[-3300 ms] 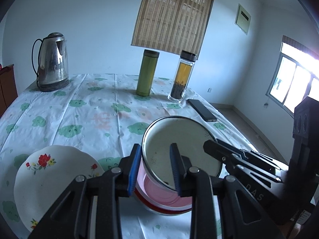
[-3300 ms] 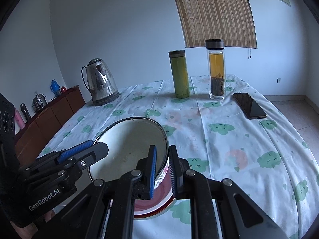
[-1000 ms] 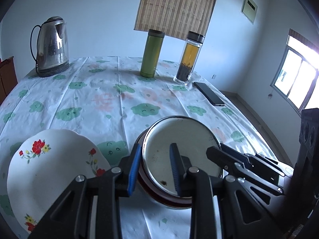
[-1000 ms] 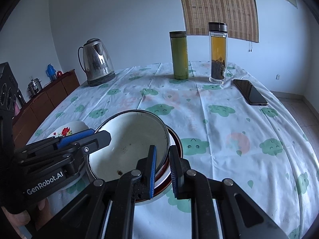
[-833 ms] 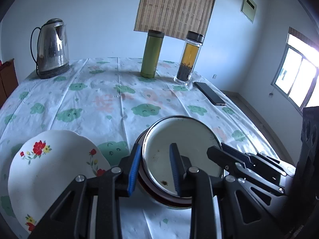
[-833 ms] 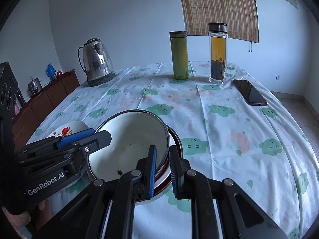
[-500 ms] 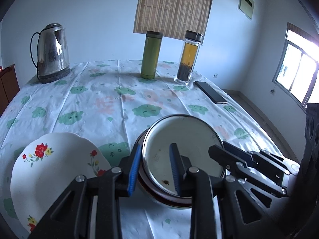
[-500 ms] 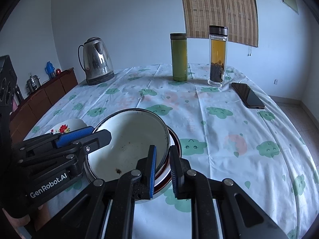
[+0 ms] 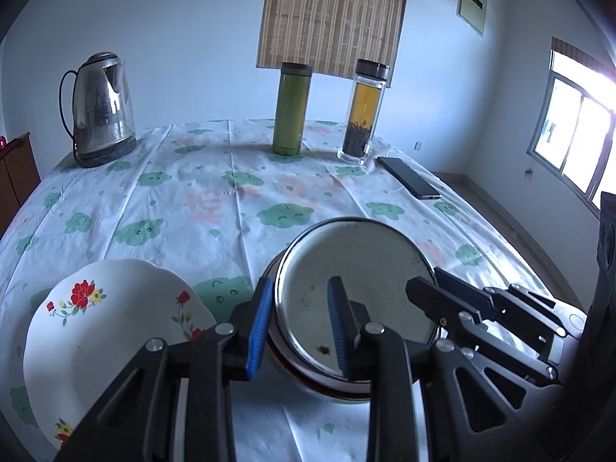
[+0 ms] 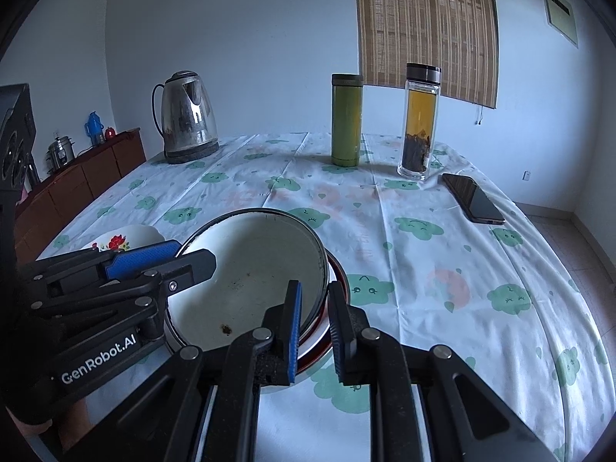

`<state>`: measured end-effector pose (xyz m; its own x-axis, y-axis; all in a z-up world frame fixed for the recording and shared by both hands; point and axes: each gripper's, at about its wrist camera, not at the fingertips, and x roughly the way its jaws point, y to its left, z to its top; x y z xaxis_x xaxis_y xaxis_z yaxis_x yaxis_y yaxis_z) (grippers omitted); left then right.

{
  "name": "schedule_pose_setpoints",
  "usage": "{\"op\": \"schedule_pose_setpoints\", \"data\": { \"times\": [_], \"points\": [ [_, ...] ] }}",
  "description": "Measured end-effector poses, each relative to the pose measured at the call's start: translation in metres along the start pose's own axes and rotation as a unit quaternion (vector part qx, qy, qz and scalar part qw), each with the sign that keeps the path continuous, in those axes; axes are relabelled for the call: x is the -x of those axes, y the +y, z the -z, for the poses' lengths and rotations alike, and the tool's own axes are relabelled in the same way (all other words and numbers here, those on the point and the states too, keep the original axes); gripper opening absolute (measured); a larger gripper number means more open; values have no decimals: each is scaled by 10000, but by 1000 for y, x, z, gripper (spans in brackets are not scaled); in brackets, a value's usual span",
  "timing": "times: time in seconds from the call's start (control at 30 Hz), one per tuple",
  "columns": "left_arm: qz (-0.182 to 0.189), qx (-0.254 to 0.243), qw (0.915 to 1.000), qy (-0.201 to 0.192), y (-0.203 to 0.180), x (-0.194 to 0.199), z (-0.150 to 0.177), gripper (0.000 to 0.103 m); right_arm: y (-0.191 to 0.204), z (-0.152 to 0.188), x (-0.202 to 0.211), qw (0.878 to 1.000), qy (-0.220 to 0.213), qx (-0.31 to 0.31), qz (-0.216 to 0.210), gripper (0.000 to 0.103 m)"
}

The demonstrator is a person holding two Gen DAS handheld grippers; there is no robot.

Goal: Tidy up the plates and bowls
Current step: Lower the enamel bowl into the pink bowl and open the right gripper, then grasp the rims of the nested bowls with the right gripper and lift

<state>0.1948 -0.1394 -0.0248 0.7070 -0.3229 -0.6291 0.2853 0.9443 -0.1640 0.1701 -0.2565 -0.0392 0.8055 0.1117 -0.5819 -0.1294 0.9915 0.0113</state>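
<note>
Now both the left gripper (image 9: 298, 323) and right gripper (image 10: 313, 323) have jaws pinching opposite rims of the enamel bowl (image 9: 354, 292).

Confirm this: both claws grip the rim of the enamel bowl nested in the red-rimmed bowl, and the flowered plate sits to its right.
Not quite. The flowered plate lies left of the enamel bowl, as the left wrist view shows. The rest holds: left claw and right claw grip its rim, nested in the red-rimmed bowl.

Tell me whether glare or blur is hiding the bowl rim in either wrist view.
Left wrist: window blown out at right, but the enamel bowl rim is sharp. Right wrist: dimmer, bluish, no glare; the rim is clear. Both have fisheye bending and dark corners.
</note>
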Motion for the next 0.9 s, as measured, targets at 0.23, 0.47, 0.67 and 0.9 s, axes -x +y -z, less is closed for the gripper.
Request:
{"op": "schedule_pose_setpoints", "data": {
  "times": [0.23, 0.47, 0.67, 0.9],
  "points": [
    [35, 28, 10000, 0, 0, 1, 0, 31, 1, 2, 3, 9999, -148, -13, -25, 17],
    [84, 47, 9999, -34, -2, 1, 0, 36, 2, 2, 4, 9997, -248, -11, -42, 18],
    [92, 110, 9998, -142, 1, 4, -2, 41, -1, 0, 9, 9992, -399, -38, 24, 30],
    [10, 252, 9996, -139, 11, 2, -4, 53, -8, -1, 10, 9989, -421, -182, 60, 52]
  ]
}}
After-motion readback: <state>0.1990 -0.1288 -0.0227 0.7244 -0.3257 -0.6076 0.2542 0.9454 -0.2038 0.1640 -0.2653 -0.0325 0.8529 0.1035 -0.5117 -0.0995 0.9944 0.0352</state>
